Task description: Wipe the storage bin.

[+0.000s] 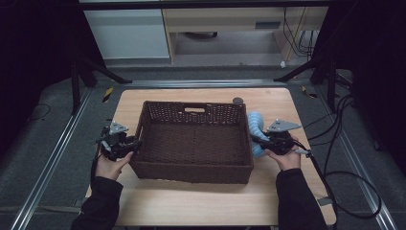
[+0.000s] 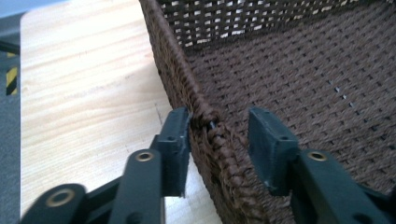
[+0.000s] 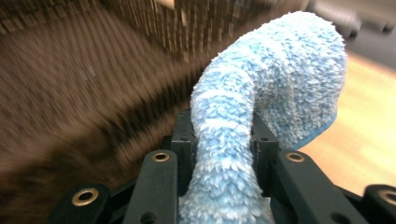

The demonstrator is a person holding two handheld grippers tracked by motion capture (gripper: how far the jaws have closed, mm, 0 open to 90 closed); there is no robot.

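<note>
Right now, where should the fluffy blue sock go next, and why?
Probably a small lift and a move over the rim of the brown basket. The right hand-held gripper is clamped on the fluffy blue sock, just outside the basket's right wall, and the basket looks empty. The left hand-held gripper straddles the left rim with a gap at one pad, so it may not steady the basket.

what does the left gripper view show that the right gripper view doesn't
Left gripper view: the left claw straddles the basket's rim, one pad touching its outside, the other standing off inside, so no grip, with bare table beside it. Right gripper view: the right claw is shut on a fluffy blue sock that arches up above it. Both share the brown woven basket and the wooden table.
</note>
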